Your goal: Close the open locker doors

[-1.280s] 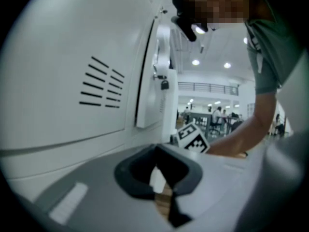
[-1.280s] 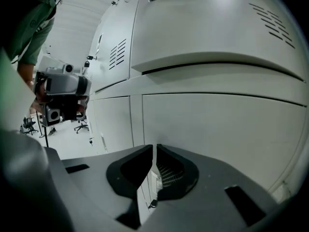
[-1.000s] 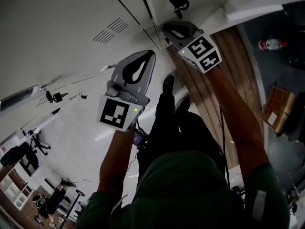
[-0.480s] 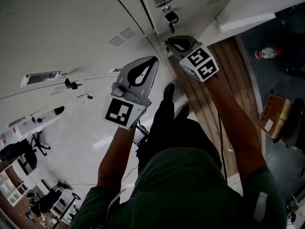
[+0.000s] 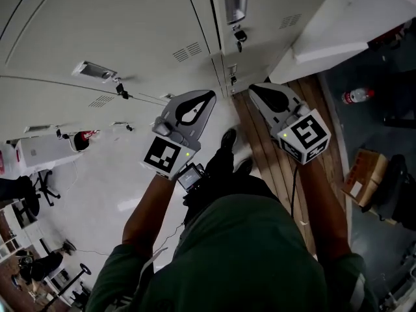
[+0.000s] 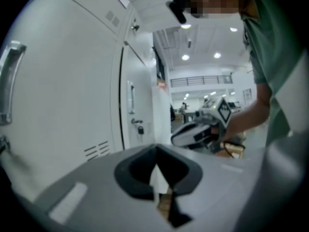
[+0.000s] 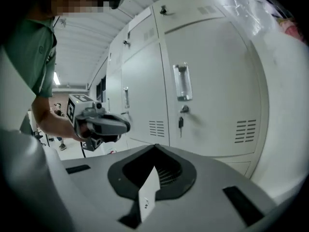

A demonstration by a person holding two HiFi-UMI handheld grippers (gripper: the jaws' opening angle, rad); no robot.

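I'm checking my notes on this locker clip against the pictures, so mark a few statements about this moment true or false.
1. A key hangs below the handle on the locker door. True.
2. The right gripper clamps that handle. False: its jaws are together on nothing, apart from the door.
3. The left gripper has its jaws wide apart. False: they are together and empty.
4. A bottle is on the floor to the person's right. True.
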